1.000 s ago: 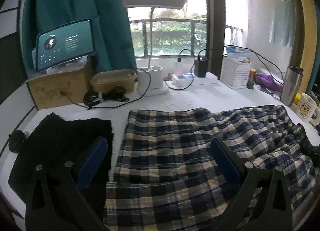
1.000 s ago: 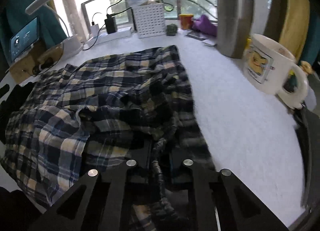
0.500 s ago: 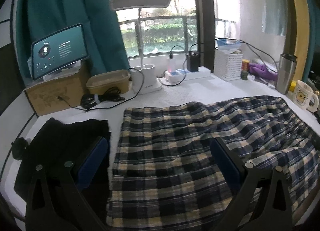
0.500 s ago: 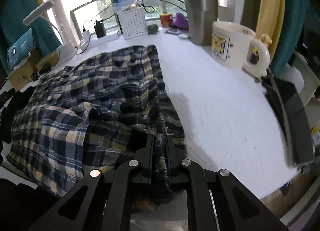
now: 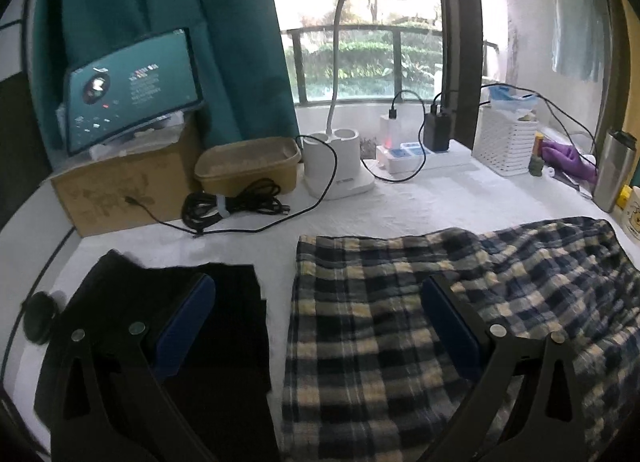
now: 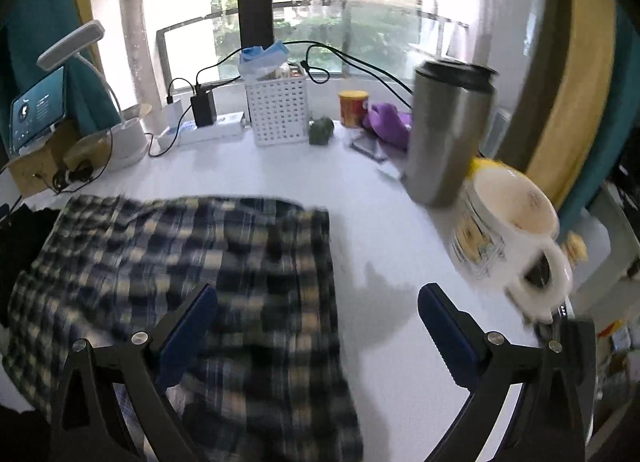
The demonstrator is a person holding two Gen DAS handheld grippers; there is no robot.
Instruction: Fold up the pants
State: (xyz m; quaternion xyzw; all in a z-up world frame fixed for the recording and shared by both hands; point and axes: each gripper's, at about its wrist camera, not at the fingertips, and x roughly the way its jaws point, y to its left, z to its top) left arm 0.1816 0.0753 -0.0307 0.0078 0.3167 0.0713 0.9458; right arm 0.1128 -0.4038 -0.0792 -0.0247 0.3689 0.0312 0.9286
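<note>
Blue-and-cream plaid pants lie folded on the white table, also filling the lower left of the right wrist view, plaid pants. My left gripper hovers open over the pants' left edge; its left finger hangs above a black garment. My right gripper is raised above the pants' right edge with its jaws opening wide; no cloth is pinched between the blue pads, and the pants lie loose below.
A steel tumbler and a white mug stand close to the right of the pants. At the back are a white basket, power strip, desk lamp, cable coil, cardboard box and tablet.
My right gripper let go of the plaid cloth, opened wide and rose above it; the pants now lie flatter. My left gripper shifted left, toward the black garment, still open.
</note>
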